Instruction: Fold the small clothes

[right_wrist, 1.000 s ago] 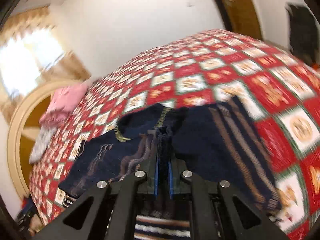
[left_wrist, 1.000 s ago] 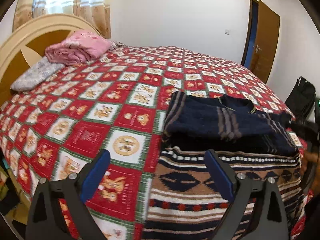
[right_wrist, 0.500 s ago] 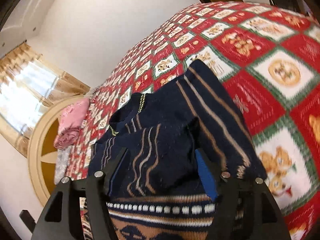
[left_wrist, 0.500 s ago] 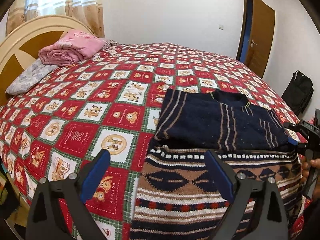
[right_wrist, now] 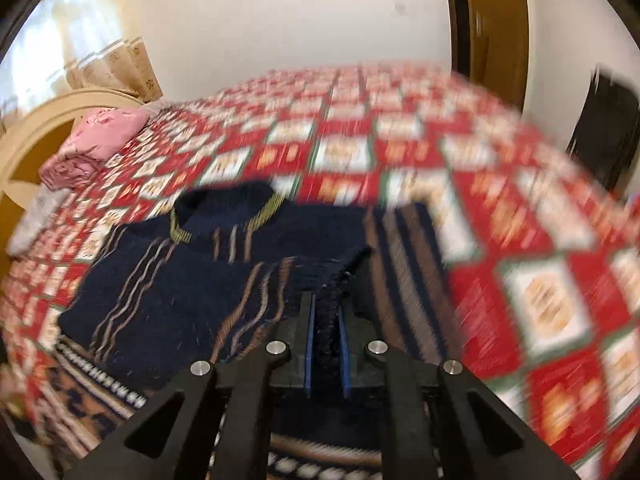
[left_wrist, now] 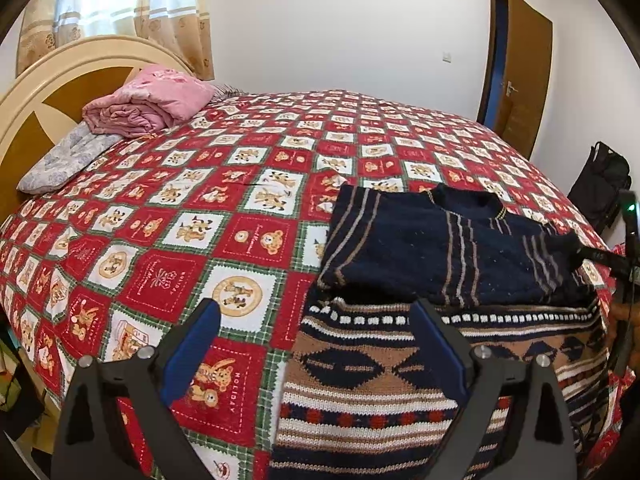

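Note:
A navy striped sweater [left_wrist: 440,248] lies folded on a patterned brown, white and navy knit sweater [left_wrist: 400,376], near the front right of the bed. My left gripper [left_wrist: 316,344] is open and empty, hovering over the knit's left edge. My right gripper [right_wrist: 326,320] is shut on a fold of the navy sweater [right_wrist: 192,280] at its right side; the right wrist view is motion-blurred. The right gripper also shows at the right edge of the left wrist view [left_wrist: 600,258].
The bed has a red checked bear-print cover [left_wrist: 240,184]. A rolled pink blanket [left_wrist: 144,106] and a grey pillow [left_wrist: 64,160] lie by the headboard. A brown door [left_wrist: 524,76] and a black bag [left_wrist: 600,184] stand at the right.
My right gripper opened half a second ago and has closed again on the navy sweater's right side, moving fast. My left gripper has stayed open and drawn back slightly.

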